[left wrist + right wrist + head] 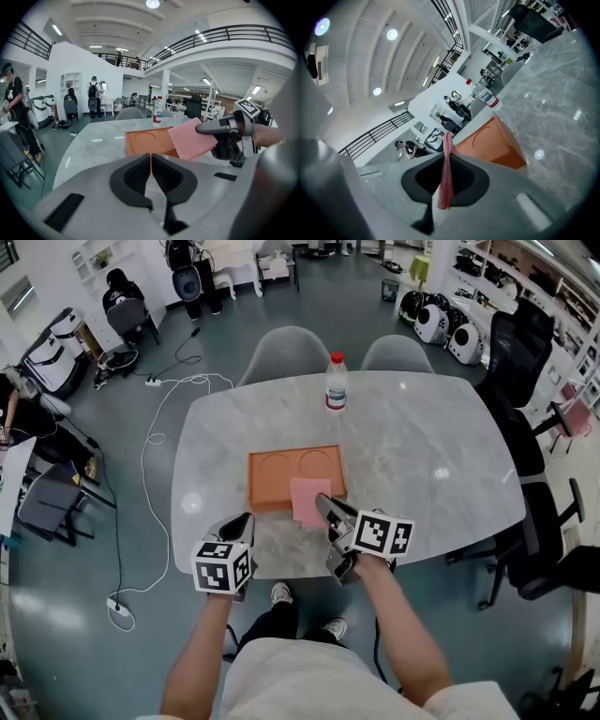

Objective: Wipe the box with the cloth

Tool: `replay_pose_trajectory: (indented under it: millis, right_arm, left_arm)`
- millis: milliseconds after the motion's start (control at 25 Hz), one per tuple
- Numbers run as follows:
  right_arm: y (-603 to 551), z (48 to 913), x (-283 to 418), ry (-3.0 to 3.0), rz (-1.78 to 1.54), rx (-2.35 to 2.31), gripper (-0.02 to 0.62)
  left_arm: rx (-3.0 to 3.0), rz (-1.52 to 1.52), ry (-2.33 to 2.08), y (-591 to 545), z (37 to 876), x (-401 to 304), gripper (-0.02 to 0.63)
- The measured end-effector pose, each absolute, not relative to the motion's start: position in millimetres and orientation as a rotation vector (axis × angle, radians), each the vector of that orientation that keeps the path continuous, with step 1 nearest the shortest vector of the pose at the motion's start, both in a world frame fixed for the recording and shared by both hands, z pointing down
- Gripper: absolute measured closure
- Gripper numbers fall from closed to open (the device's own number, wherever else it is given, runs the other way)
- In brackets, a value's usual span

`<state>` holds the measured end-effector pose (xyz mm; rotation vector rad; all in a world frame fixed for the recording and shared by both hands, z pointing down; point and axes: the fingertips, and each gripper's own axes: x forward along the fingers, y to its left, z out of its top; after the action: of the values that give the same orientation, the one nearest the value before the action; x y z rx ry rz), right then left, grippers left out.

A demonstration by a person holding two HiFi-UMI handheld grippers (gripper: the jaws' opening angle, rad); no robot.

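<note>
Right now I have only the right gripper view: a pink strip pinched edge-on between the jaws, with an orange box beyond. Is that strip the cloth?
Observer: Yes. The left gripper view shows the right gripper holding a flat pink cloth by one edge.
Operator: Where is it relative to the box?
Observer: In the head view it overlaps the near right corner of the orange box. I cannot tell whether they touch.
Operator: And the other gripper?
Observer: The left gripper is shut with nothing between its jaws. It sits off the box's near left corner, apart from it.
</note>
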<state>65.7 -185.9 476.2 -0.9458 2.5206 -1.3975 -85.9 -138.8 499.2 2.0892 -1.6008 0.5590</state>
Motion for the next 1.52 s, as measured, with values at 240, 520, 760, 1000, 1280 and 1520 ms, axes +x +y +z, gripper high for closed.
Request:
replay_pose_trajectory:
  millis: [240,520,760,1000,1280,1520]
  right_arm:
    - [-163,479,23,2.617,-1.37,-0.873,0.578]
    - [-141,501,-35,2.711,-1.326,-0.87,0.578]
    - [-138,525,-71,2.654,-1.367,-0.94,0.578]
    - [-140,547,-82,2.537,-1.406,-1.045,0.578]
    - [-152,569,-61,2.406,-1.451,-1.22,0.578]
    - [-158,576,-45,2.33,-1.467,-1.264,0.578]
  left_arm:
    - [2.118,0.573,-1.55,-132,499,-95,0.59]
    - [2.185,0.627,-1.43,-131,509,-119,0.591]
    - [2.236,0.69,-1.334,-132,521,-144,0.591]
    - [2.293,0.754,-1.238,-129,533,-150,0.591]
    - [2.338,0.796,-1.164,-129,540,-144,0.59]
    - [2.356,0.813,-1.131,-131,543,-133,0.591]
